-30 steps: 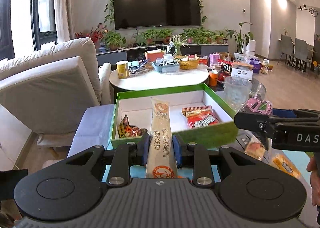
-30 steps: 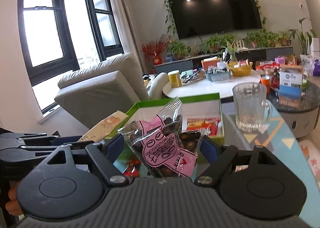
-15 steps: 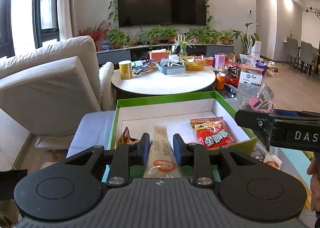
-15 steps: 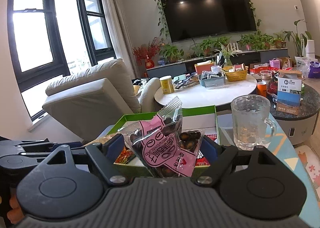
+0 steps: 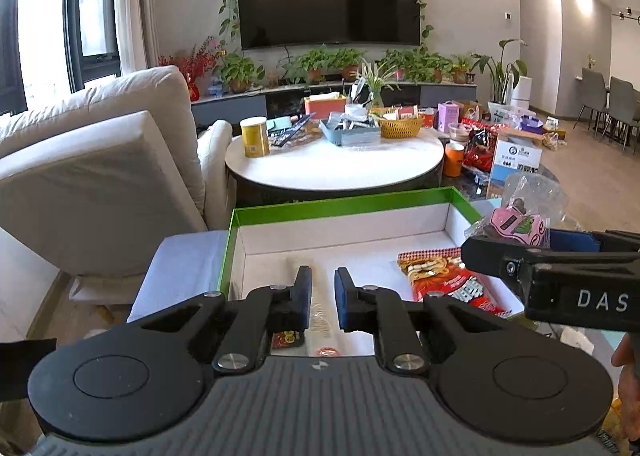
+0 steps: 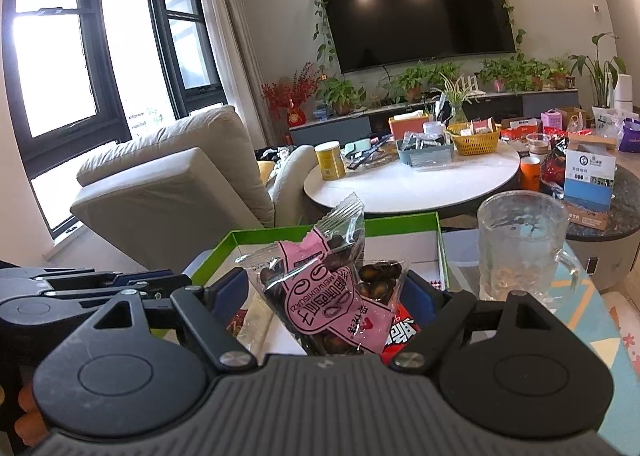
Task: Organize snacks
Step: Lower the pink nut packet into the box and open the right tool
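Green-rimmed box (image 5: 340,206) fills the middle of the left wrist view, though the gripper body cuts off its near edge. Inside lie a red snack packet (image 5: 444,284) at right and a long beige stick packet (image 5: 318,312), mostly hidden below the left gripper (image 5: 323,298), whose jaws are closing without pinching it. The right gripper (image 6: 326,296) is clamped on a pink-labelled clear bag of dark seeds (image 6: 328,288), low centre, over the box.

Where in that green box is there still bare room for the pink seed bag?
Bare white floor runs along the green box's far wall, and between the long beige packet and the red snack bag. The near left corner, with a dark packet beside the beige one, looks crowded.
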Demonstrator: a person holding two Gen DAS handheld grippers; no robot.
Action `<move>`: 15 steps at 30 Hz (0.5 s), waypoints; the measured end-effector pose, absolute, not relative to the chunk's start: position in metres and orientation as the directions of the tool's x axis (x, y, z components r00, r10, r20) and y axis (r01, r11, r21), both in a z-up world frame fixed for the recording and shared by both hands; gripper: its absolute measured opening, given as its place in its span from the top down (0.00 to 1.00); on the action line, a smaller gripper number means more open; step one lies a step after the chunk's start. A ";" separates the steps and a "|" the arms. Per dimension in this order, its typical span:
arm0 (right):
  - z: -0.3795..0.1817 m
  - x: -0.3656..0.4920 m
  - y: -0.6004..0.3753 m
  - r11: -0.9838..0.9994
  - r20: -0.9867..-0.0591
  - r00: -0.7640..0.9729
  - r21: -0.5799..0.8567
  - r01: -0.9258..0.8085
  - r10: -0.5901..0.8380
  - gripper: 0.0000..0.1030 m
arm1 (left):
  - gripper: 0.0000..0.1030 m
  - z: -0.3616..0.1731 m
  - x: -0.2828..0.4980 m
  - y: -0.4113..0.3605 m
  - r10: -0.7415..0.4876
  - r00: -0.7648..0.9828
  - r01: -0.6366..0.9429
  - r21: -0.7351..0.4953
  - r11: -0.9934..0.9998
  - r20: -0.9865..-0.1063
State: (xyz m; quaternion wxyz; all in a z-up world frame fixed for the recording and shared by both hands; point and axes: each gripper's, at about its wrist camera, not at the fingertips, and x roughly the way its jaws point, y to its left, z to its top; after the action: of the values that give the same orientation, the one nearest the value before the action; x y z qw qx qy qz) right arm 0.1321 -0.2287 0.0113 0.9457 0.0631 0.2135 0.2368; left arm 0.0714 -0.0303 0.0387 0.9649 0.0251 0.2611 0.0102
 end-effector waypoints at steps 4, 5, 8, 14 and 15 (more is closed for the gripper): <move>0.009 0.136 -0.227 0.882 -0.389 0.792 0.229 -0.412 0.471 0.41 | 0.89 0.036 0.074 -0.025 0.044 0.857 -0.023 0.048 0.999 -0.513; 0.009 0.137 -0.227 0.882 -0.390 0.792 0.231 -0.410 0.470 0.41 | 0.88 0.036 0.074 -0.025 0.047 0.856 -0.025 0.050 0.998 -0.516; 0.010 0.140 -0.225 0.885 -0.392 0.794 0.229 -0.405 0.465 0.41 | 0.88 0.036 0.075 -0.025 0.061 0.850 -0.033 0.062 0.998 -0.523; 0.008 0.147 -0.217 0.914 -0.377 0.834 0.217 -0.343 0.402 0.41 | 0.62 0.037 0.070 -0.027 0.086 0.848 -0.059 0.069 0.996 -0.523; 0.008 0.145 -0.218 0.917 -0.356 0.847 0.219 -0.334 0.394 0.41 | 0.60 0.037 0.069 -0.027 0.093 0.849 -0.063 0.075 0.995 -0.521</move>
State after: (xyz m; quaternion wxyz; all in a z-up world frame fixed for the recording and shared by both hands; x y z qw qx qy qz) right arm 0.1455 -0.2185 0.0084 0.9582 0.0748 0.2007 0.1899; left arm 0.0691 -0.0272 0.0367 0.9610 0.0275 0.2720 0.0404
